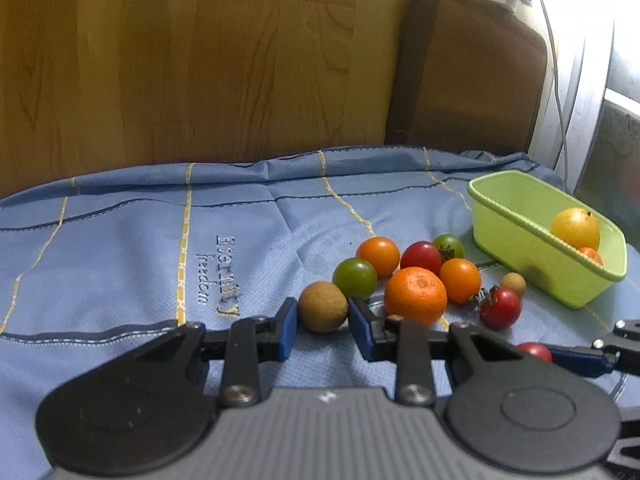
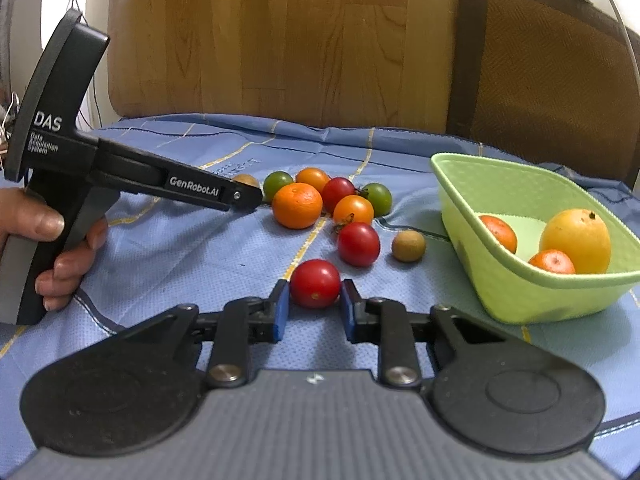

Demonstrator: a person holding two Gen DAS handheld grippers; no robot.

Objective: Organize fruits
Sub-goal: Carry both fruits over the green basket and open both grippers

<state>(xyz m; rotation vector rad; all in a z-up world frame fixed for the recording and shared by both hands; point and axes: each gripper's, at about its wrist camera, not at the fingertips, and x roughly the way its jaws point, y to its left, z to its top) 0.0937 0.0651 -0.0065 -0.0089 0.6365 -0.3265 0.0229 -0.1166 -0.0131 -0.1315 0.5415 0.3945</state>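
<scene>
My left gripper [image 1: 322,322] is open, its blue pads on either side of a brown longan [image 1: 323,306] on the blue cloth, with small gaps. My right gripper [image 2: 313,306] is open around a red cherry tomato [image 2: 315,283], pads close to it but apart. A cluster lies behind: a mandarin [image 1: 415,295], orange, red and green tomatoes, a second longan [image 2: 408,245]. The green basket [image 2: 460,184] at the right holds a yellow fruit [image 2: 577,240] and two small orange fruits.
A blue cloth [image 1: 120,248] covers the surface. A wooden panel [image 1: 200,60] and a brown cushion [image 1: 472,68] stand behind it. The left gripper body [image 2: 72,152] and the hand holding it show at the left of the right wrist view.
</scene>
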